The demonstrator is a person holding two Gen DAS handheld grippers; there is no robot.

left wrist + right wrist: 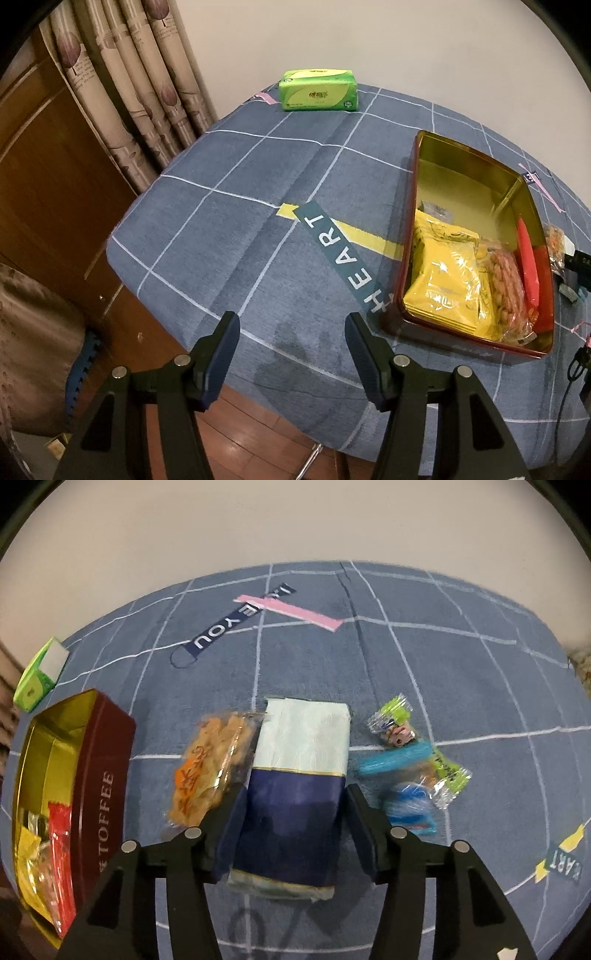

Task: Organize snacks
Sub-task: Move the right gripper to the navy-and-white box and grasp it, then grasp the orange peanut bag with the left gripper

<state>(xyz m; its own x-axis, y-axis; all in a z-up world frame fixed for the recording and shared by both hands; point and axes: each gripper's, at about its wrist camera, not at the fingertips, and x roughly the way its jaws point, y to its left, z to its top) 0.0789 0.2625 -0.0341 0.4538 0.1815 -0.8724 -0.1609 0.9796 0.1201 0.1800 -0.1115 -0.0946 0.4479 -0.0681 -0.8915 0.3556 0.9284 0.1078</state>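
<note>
Right gripper (295,812) straddles the blue-and-mint packet (295,775), jaws apart, pads seemingly just off it. Toffee tin (107,775) sits at nine o'clock. Left gripper (291,332) hangs apart, empty.

A plain pale wall (369,48) stands behind the table, without any picture or window in view. At the left hang beige curtains (140,85) printed with dull purple leaf shapes and small text, falling in long folds. Beside them is brown wooden furniture (48,192) with panelled fronts. Under the table edge the floor (251,435) is reddish-brown wood and shines a little. The table is covered by a blue-grey cloth (258,177) with thin white grid lines and printed word strips. The light is dim and warm.
</note>
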